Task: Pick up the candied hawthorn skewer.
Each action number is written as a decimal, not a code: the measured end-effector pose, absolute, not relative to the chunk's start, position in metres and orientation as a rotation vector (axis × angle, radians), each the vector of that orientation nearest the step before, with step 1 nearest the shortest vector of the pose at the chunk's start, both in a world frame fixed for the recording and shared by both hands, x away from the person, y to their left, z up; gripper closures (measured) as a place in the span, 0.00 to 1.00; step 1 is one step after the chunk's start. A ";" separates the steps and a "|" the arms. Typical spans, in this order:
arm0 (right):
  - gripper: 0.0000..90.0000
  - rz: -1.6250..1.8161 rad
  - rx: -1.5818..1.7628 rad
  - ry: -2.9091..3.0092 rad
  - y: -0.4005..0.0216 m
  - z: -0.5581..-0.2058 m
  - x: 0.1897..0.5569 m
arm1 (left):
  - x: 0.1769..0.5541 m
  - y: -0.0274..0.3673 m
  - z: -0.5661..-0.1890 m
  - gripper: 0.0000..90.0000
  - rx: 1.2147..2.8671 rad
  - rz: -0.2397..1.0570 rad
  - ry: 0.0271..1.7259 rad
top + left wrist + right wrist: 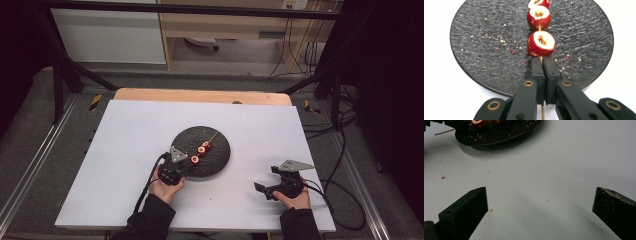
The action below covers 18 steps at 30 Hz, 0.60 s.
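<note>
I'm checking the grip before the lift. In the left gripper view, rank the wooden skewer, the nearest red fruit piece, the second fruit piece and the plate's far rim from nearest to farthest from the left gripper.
1. Wooden skewer: clamped in the left gripper, at its tips.
2. Nearest fruit piece: just beyond the tips.
3. Second fruit piece: farther along the stick.
4. Plate's far rim: beyond all fruit.

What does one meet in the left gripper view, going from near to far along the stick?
Left tool shut on the wooden skewer → first cored red fruit → second fruit → third fruit at the top edge, all over the black plate.
</note>
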State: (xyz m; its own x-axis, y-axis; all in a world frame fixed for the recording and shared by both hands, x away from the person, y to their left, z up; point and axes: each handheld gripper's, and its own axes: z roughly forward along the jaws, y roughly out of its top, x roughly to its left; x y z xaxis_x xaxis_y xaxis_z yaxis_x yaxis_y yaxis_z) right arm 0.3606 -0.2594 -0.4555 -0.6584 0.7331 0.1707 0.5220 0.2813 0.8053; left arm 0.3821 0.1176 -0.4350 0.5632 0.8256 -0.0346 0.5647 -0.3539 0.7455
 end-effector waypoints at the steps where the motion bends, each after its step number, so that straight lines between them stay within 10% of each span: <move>1: 0.01 1.317 1.160 2.317 -0.259 -0.455 0.361 | 0.382 0.119 -0.434 0.98 2.053 0.449 1.107; 18: 0.01 1.335 1.176 2.308 -0.259 -0.456 0.361 | 0.361 0.156 -0.417 0.98 1.963 0.449 0.991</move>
